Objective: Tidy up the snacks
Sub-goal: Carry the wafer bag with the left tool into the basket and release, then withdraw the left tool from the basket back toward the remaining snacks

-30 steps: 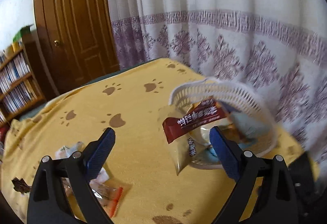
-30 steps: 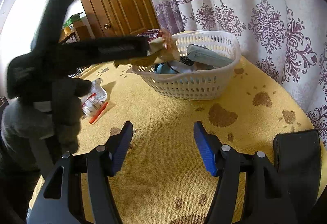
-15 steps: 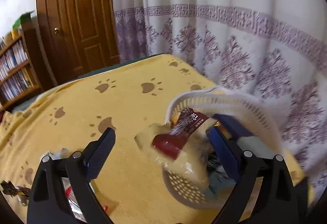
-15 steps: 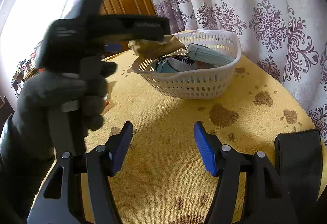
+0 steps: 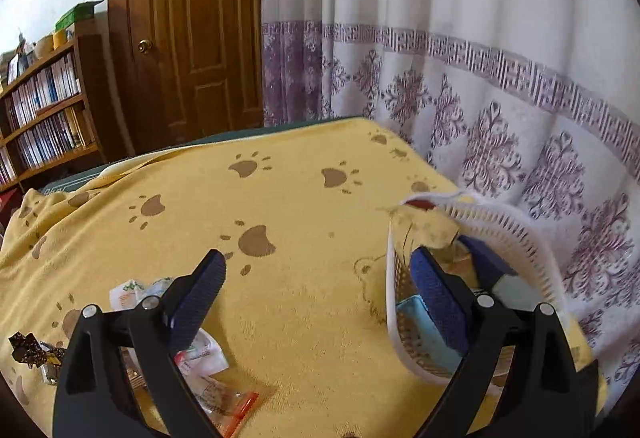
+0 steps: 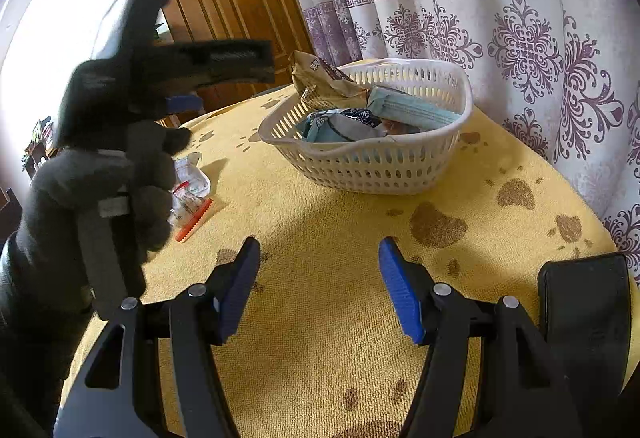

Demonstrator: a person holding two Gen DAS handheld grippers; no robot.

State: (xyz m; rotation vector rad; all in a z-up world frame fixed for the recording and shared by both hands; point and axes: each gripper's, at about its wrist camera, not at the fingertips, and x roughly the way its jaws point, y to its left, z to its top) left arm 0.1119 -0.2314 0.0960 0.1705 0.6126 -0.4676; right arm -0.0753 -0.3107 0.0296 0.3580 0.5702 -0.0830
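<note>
Your left gripper (image 5: 320,302) has let go: its fingers gape wide, and the brown packet (image 6: 320,84) now leans in the basket (image 6: 372,162) at 1 o'clock. Right gripper (image 6: 320,290) stays wide, empty.

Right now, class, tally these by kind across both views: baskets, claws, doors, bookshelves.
White basket: 1
Claws: 2, left claw and right claw
Wooden door: 1
Bookshelf: 1
Total: 5
</note>
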